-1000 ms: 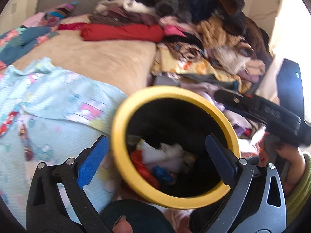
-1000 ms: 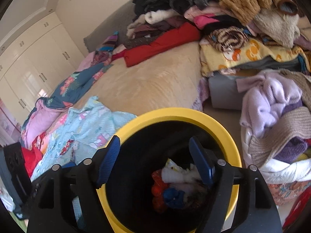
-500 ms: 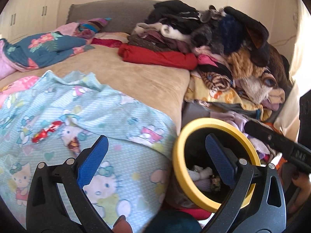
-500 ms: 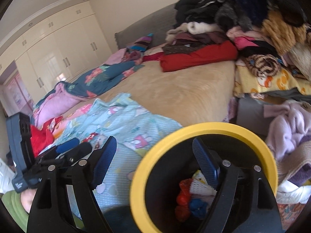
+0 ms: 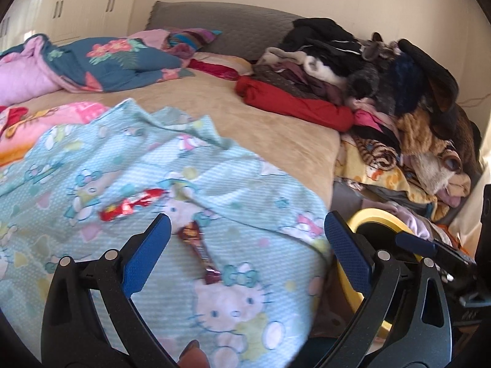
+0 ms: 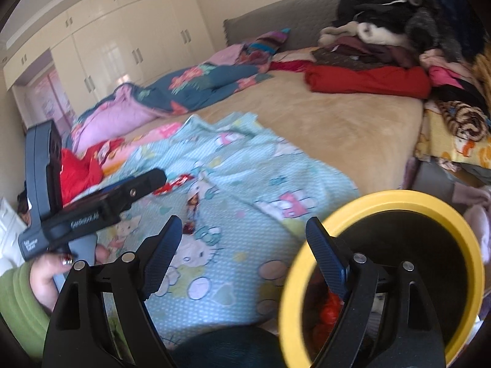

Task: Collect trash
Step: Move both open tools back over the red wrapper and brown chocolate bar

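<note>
A dark brown candy wrapper [image 5: 198, 250] lies on the light blue cartoon-cat blanket [image 5: 92, 165], just ahead of my open, empty left gripper [image 5: 245, 248]. A red and white wrapper [image 5: 130, 204] lies a little farther left. Both show in the right wrist view, the brown wrapper [image 6: 191, 211] and the red one [image 6: 172, 184]. My right gripper [image 6: 242, 245] is open and empty, beside the yellow-rimmed black bin [image 6: 399, 199], which holds red trash [image 6: 330, 314]. The bin's rim [image 5: 371, 214] shows at the right of the left wrist view.
The bed has a beige cover [image 5: 276, 122], a blue floral quilt [image 5: 116, 58] and a red cloth [image 5: 294, 104]. A tall heap of clothes [image 5: 399, 92] fills the bed's right side. White wardrobes [image 6: 122, 46] stand at the far left.
Both grippers have swung left, away from over the bin and toward the blue blanket. The two wrappers have come into view. Both grippers stay open.
</note>
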`<state>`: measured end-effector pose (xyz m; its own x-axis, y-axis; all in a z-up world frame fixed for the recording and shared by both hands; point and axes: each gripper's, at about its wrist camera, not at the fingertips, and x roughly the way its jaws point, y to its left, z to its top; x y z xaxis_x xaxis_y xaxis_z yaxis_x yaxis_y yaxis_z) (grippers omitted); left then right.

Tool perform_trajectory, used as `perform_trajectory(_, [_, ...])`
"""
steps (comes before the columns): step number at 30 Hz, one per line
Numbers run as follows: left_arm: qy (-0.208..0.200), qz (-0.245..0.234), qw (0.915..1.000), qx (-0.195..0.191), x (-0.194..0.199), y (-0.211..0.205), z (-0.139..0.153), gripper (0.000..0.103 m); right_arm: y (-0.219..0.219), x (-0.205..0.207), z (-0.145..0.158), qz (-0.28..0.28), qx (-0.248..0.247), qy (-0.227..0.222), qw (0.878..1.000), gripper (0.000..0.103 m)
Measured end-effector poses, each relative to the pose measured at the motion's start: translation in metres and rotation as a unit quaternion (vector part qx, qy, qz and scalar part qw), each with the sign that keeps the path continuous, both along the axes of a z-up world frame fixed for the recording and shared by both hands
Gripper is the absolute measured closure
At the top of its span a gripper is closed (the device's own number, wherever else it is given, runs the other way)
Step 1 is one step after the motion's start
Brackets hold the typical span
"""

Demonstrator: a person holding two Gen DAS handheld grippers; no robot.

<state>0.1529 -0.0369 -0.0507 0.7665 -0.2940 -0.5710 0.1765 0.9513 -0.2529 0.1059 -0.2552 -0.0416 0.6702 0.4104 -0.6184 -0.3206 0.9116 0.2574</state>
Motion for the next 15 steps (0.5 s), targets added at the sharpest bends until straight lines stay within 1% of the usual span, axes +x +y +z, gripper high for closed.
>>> perform_trajectory(6, [0.013, 0.035, 0.9993, 0.001, 0.011, 0.033, -0.010, 0.011, 0.042, 0.017, -0.012, 0.042, -0.023, 0.015, 0.999, 0.023])
perform_trajectory(10, [0.027, 0.058, 0.9979, 0.002, 0.020, 0.058, -0.021, 0.011, 0.064, 0.029, -0.021, 0.063, -0.029, 0.026, 0.997, 0.023])
perform_trajectory(15, [0.050, 0.083, 0.9953, 0.013, 0.034, 0.083, -0.036, 0.011, 0.092, 0.043, -0.038, 0.089, -0.044, 0.047, 0.994, 0.023])
